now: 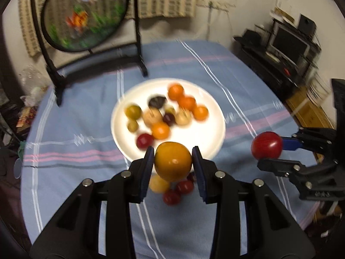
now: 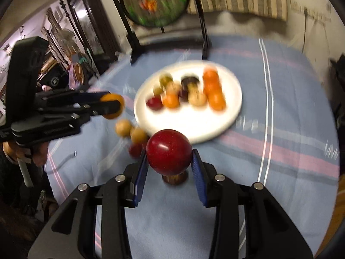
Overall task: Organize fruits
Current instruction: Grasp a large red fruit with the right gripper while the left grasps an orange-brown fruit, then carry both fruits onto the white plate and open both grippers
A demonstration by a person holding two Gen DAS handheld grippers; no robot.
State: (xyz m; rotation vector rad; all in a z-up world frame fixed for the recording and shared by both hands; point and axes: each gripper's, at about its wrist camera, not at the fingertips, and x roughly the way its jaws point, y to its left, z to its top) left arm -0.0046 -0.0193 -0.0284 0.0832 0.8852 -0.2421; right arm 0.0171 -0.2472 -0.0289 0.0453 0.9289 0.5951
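My left gripper [image 1: 173,151] is shut on an orange-yellow fruit [image 1: 173,161], held above the blue striped cloth just in front of the white plate [image 1: 194,133]. My right gripper [image 2: 169,157] is shut on a dark red fruit [image 2: 169,149], also in the air near the plate [image 2: 194,127]. The plate carries several blurred fruits: orange, red, green, tan and dark. On the cloth below lie a yellow fruit [image 1: 159,184] and two red ones [image 1: 184,186]. In the right wrist view, the left gripper [image 2: 112,105] appears at the left with its orange-yellow fruit [image 2: 117,101].
A round painted screen on a black stand [image 1: 86,15] rises behind the plate at the table's far side. A dark shelf with a monitor [image 1: 289,43] stands beyond the table's right edge. A person [image 2: 74,69] is in the background at left.
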